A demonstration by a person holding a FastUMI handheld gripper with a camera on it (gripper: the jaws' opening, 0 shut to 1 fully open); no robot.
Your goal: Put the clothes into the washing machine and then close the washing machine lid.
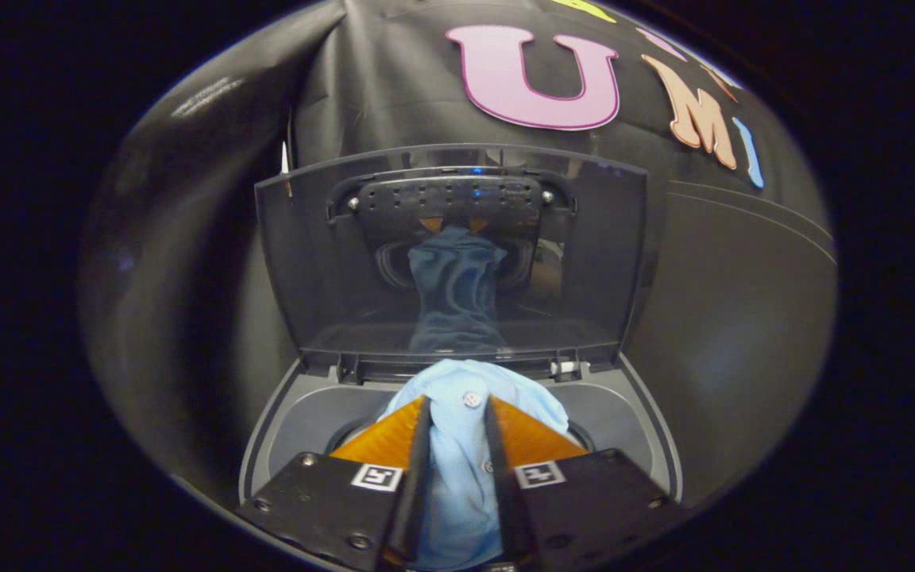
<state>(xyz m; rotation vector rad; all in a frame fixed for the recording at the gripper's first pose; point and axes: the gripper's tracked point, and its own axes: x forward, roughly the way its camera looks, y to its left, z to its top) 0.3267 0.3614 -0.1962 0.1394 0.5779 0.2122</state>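
Against the black booth wall, the washing machine (648,445) is standing with its lid (330,262) up, and the gripper (457,413) is pinching the blue shirt (457,381) over the tub, which might be snagging the back rim.

Premises: a staged recording booth, not a home. Black cloth wall (211,238) hangs close behind a small top-loading washing machine (632,445), its lid (584,262) raised upright beyond the jaws.
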